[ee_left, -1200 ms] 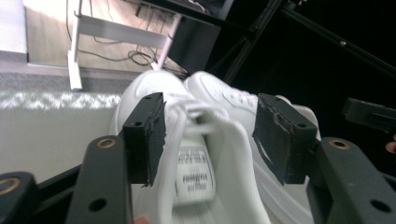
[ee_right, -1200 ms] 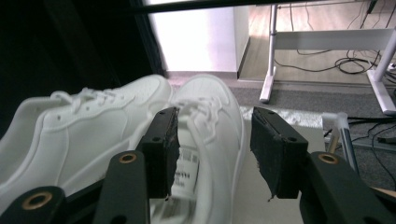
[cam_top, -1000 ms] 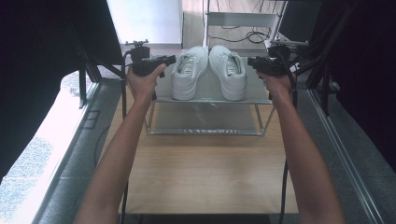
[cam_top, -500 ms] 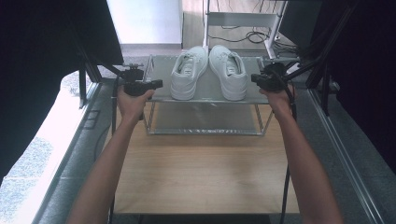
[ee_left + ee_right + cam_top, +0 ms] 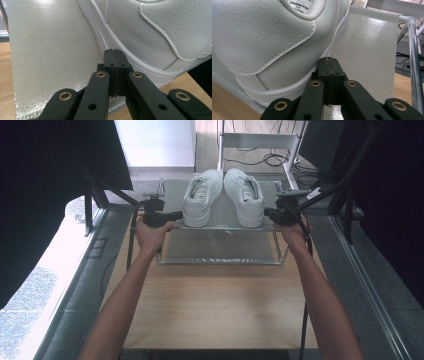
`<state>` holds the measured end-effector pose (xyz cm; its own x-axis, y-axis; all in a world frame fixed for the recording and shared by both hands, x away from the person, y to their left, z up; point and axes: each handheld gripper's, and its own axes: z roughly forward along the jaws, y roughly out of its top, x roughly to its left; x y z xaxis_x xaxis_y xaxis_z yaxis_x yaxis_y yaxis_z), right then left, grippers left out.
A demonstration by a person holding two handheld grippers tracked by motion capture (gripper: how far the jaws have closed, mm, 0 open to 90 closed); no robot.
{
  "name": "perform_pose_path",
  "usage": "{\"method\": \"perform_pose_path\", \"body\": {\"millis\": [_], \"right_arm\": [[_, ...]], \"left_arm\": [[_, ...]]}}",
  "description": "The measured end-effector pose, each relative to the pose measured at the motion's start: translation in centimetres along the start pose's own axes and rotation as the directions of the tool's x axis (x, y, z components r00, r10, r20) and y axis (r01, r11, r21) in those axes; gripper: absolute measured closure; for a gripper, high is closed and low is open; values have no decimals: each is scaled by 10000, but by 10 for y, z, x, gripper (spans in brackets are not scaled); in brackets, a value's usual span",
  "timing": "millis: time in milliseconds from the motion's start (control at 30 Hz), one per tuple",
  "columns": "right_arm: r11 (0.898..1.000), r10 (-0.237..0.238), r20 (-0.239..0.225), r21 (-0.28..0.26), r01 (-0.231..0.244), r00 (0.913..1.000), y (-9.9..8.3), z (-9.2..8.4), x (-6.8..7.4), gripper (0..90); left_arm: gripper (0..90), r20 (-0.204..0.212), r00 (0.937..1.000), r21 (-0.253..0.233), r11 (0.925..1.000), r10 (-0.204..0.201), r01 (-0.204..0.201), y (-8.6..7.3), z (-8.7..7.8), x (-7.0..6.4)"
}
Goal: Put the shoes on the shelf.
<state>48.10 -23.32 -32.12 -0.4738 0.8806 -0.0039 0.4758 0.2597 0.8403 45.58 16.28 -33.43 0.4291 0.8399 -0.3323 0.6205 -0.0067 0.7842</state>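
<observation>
Both my left gripper (image 5: pixel 176 215) and right gripper (image 5: pixel 268 212) have just clenched shut on nothing and dropped beside the shoes (image 5: pixel 223 197), so I judge the pair set on the rack (image 5: pixel 220 252).

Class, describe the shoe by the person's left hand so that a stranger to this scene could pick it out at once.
Start at the wooden table and find the low metal rack at its far end. Two white sneakers sit side by side on its silvery top shelf. Yours is the left sneaker, the one beside the left tool, not the right sneaker.
</observation>
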Motion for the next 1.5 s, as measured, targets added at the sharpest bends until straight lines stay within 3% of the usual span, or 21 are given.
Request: {"method": "perform_pose_path", "body": {"millis": [200, 333, 433, 633, 800, 833, 867, 933, 1033, 1133, 1367, 1500], "right_arm": [[9999, 101, -36, -53, -102, 9999, -1, 0, 0, 900], [9998, 157, -93, -89, -158, 9998, 0, -1, 1, 900], [9997, 193, -383, -134, -198, 9991, 1, 1, 6, 900], [9999, 88, -639, -139, -98, 9979, 3, 2, 14, 900], [9996, 118, -887, -256, -141, 9960, 3, 5, 21, 900], [9996, 63, -929, -264, -88, 9957, 4, 6, 24, 900], [9998, -52, -908, -214, 33, 9959, 4, 7, 28, 900], [9987, -487, -441, -160, 480, 9978, 4, 8, 34, 900], [9997, -218, -782, -123, 209, 9967, 3, 7, 30, 900], [9997, -159, -796, -202, 143, 9967, 2, 7, 30, 900], [9990, -69, -800, -443, 33, 9968, -2, 7, 28, 869], [9983, 162, -927, -541, -213, 9956, -5, 7, 24, 808]], "left_arm": [[900, 31, 9997, -95, 9997, -226, 226, -1, 0, -1], [900, 323, 9991, -49, 9996, -267, 269, -2, 4, -8], [900, 195, 9998, -50, 10000, 30, -29, -1, 9, -18], [900, 470, 9986, -14, 9998, -222, 223, -1, 12, -22], [900, 865, 9962, 131, 9999, -69, 58, 0, 21, -35], [900, 870, 9962, 219, 9997, 78, -97, 1, 25, -42], [900, 565, 9980, 307, 9991, 285, -303, 2, 27, -45], [900, 599, 9977, 309, 9989, 326, -345, 2, 27, -45], [900, 969, 9953, 287, 9996, 19, -47, 0, 26, -40], [899, 918, 9958, 219, 9997, 63, -84, -1, 26, -40], [749, 654, 9966, 101, 9987, 497, -505, -2, 25, -37], [626, 492, 9967, -496, 9969, 642, -617, -3, 22, -36]]}}
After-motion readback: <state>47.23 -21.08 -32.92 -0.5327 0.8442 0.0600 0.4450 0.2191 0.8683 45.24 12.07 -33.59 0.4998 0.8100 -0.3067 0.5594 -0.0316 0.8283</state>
